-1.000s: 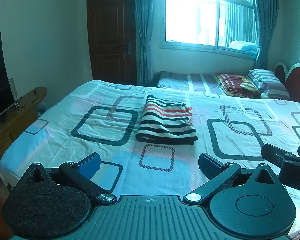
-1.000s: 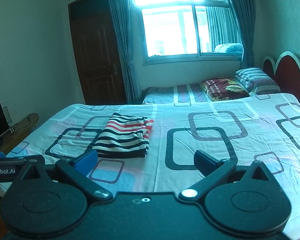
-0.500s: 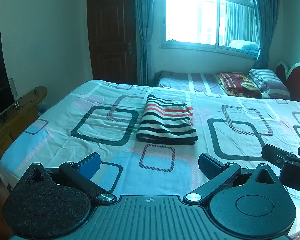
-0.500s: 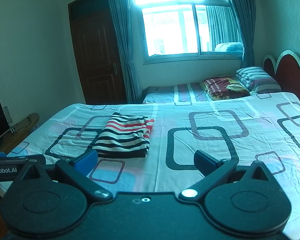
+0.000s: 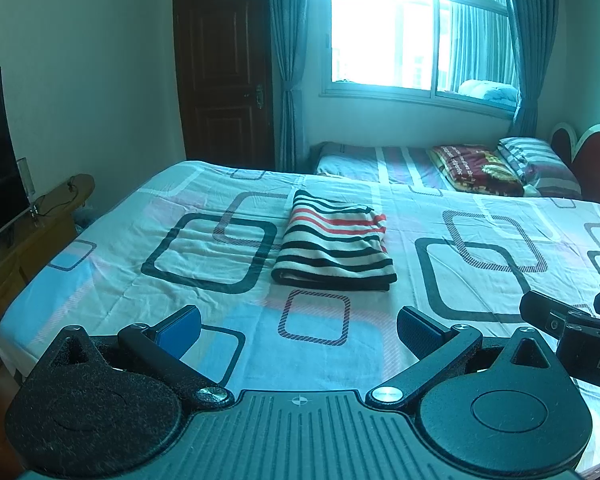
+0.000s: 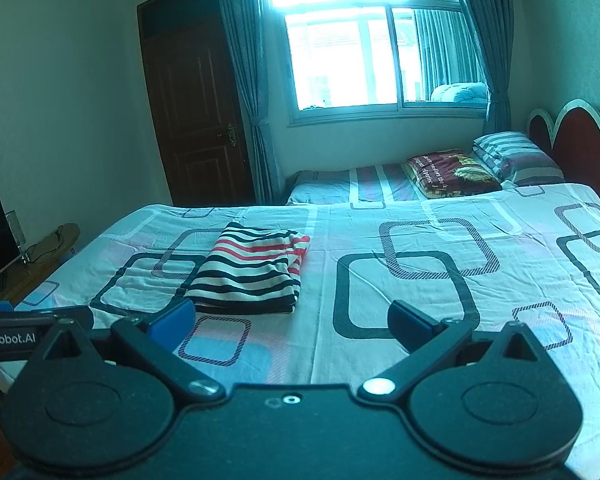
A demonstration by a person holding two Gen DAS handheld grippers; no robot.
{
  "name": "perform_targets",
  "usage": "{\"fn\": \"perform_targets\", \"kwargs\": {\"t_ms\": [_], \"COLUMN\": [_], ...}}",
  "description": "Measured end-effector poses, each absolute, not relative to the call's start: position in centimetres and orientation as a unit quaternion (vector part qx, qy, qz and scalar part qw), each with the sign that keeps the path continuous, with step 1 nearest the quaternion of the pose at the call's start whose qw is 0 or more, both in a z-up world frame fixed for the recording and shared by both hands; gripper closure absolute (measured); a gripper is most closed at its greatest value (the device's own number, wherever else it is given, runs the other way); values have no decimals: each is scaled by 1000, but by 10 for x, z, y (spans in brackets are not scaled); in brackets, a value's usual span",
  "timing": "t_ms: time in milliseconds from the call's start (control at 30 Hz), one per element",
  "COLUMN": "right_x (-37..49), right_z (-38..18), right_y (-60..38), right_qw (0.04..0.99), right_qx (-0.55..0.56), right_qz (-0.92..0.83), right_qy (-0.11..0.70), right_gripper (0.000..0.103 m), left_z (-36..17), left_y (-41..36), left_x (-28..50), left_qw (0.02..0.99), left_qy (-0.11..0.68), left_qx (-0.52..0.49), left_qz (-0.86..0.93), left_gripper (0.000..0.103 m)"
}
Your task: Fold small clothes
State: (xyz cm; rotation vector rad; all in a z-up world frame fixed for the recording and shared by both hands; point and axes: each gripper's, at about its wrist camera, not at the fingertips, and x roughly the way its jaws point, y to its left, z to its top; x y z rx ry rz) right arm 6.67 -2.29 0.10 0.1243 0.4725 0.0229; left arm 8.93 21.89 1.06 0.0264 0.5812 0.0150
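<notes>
One striped garment (image 5: pixel 334 250), folded into a compact rectangle, is seen lying on the patterned bedsheet (image 5: pixel 204 248) near the middle of the large bed, well apart from both tools. Two handheld grippers are held above the bed's near edge: the left gripper (image 5: pixel 298 326) is spread wide with nothing between its two blue-padded fingers (image 5: pixel 180 326), and the right gripper (image 6: pixel 290 320) is likewise released and empty, its left fingertip seen just in front of the garment's near edge without touching it. Each gripper is glimpsed at the margin of the other's view. Beyond the large bed, one smaller bed (image 6: pixel 340 186) is set under one window (image 6: pixel 380 56), with one dark red printed pillow (image 6: pixel 450 172) and one striped pillow (image 6: pixel 516 156) on it. One dark wooden door (image 5: pixel 224 80) is shown closed.
</notes>
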Motion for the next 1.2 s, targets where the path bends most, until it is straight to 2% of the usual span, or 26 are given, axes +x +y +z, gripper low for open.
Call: {"fn": "perform_targets", "kwargs": {"t_ms": [1200], "right_x": [72], "right_z": [-2], "right_y": [-25], "right_qw": [968], "right_qx": [56], "right_qz": [15], "right_qy": [242], "right_gripper": [1], "left_z": [9], "left_y": [212], "left_x": [95], "left_qw": [957], "left_qy": [290], "left_qx": [12], "left_qz": [11], "left_gripper": [0]}}
